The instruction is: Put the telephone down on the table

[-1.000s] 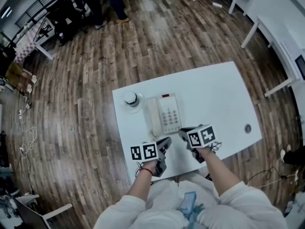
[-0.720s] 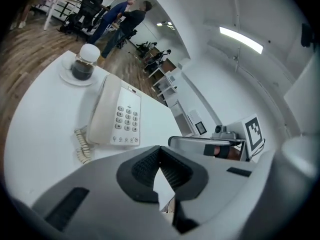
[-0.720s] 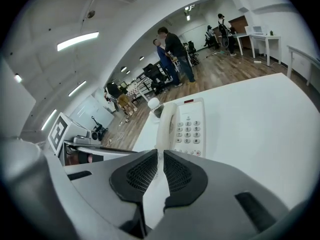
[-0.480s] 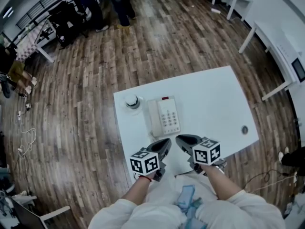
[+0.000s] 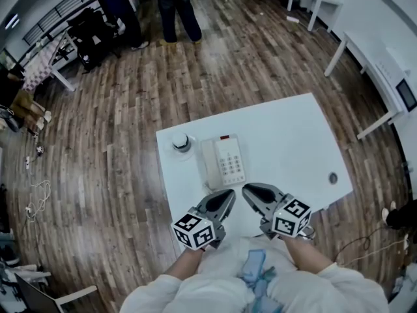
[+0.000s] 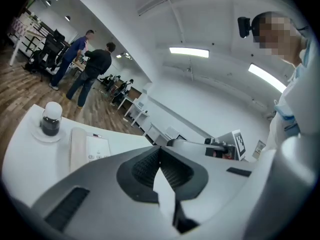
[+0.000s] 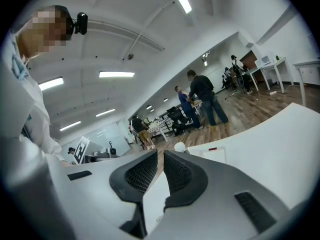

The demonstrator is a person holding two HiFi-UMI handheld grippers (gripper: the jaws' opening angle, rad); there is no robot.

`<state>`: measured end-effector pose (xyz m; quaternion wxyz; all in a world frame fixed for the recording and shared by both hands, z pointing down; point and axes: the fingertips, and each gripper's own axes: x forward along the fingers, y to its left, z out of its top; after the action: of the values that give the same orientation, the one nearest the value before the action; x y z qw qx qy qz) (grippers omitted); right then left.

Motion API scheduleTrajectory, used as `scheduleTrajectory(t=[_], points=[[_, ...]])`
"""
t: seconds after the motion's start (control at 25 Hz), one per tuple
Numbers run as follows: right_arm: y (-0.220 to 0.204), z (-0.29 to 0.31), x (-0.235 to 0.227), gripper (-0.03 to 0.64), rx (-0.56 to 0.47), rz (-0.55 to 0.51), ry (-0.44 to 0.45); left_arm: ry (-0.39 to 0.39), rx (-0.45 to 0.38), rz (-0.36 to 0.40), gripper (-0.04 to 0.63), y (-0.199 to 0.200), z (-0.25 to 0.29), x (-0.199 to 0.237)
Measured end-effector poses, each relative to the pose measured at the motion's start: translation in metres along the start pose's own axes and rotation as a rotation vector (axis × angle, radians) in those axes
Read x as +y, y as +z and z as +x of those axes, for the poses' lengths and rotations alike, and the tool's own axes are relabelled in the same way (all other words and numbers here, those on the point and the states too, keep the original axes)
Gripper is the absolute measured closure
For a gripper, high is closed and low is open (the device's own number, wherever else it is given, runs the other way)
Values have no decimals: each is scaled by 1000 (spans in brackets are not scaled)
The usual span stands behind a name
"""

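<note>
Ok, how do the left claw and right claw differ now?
The left claw has jaws pressed together; the right claw has them slightly apart. In the head view the left claw angles rightward, the right claw leftward. Both are empty, short of the telephone on the table.

Open-plan office, wood-plank floor (image 5: 117, 109), white counter (image 5: 293, 142) with desk telephone (image 5: 223, 163), more white desks (image 5: 374, 60) along the wall, black office chairs (image 5: 91, 28), ceiling strip lights (image 7: 116, 74), people (image 5: 176, 5) standing.

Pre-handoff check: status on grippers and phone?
Left gripper shut, empty. Right gripper barely open, empty. Phone on table, clear of both. Jar beside it, nothing blocking.
</note>
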<state>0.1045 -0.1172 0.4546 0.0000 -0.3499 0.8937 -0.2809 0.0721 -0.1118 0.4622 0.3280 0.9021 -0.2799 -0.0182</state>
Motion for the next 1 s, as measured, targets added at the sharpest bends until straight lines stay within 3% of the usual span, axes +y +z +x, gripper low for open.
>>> scheduleTrajectory(t=[0.44,0.8,1.0], points=[[29,-20,25,558,-127,-77,50,-89,-125,170,595,28,-18,-43],[61,-30,68,558,-195,-312,116,-159,-204,382,594,66,-25,-87],[73,-30,83,558,-225,-371,125,-159,-240,408,594,74,-33,-94]])
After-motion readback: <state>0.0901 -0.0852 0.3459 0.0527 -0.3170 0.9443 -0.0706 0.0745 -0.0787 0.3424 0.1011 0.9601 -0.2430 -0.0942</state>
